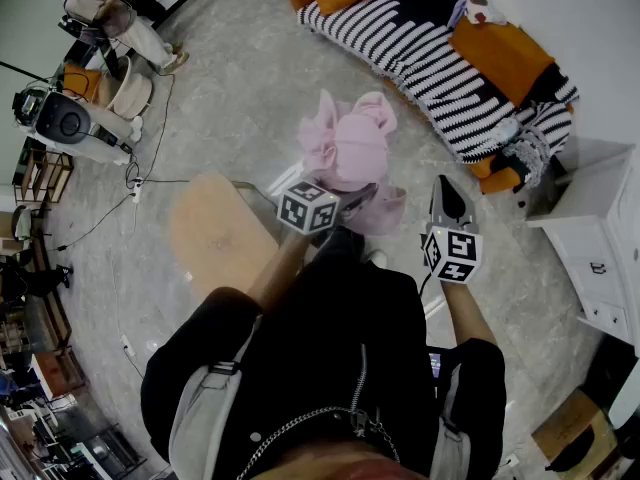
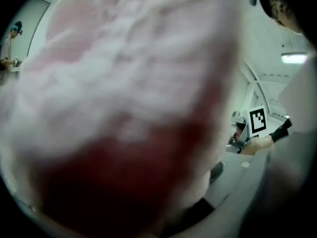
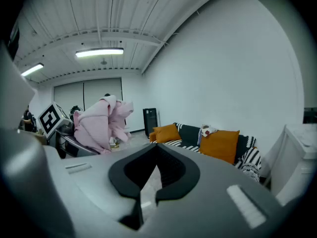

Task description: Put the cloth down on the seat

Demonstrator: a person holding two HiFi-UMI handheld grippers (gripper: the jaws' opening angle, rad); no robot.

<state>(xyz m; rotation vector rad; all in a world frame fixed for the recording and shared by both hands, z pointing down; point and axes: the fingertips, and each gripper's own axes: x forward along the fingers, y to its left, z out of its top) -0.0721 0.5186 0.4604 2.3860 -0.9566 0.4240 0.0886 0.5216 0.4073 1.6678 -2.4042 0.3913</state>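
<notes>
A bunched pink cloth (image 1: 350,143) is held above the grey floor, with my left gripper (image 1: 362,196) shut on it and a fold hanging below the jaws. The cloth (image 2: 124,108) fills the left gripper view and hides those jaws. In the right gripper view the cloth (image 3: 101,123) shows at the left, with the left gripper's marker cube beside it. My right gripper (image 1: 446,190) is shut and empty, a little to the right of the cloth; its jaws (image 3: 157,150) point toward the sofa. The sofa (image 1: 440,68), striped with orange cushions, lies beyond the cloth. A tan round seat (image 1: 215,233) stands below left.
A white cabinet (image 1: 600,238) stands at the right, with a cardboard box (image 1: 580,438) near it. Equipment (image 1: 60,118) and cables (image 1: 140,183) lie on the floor at the left. A person (image 1: 110,18) sits at the far left. A black box (image 3: 150,120) stands by the sofa's end.
</notes>
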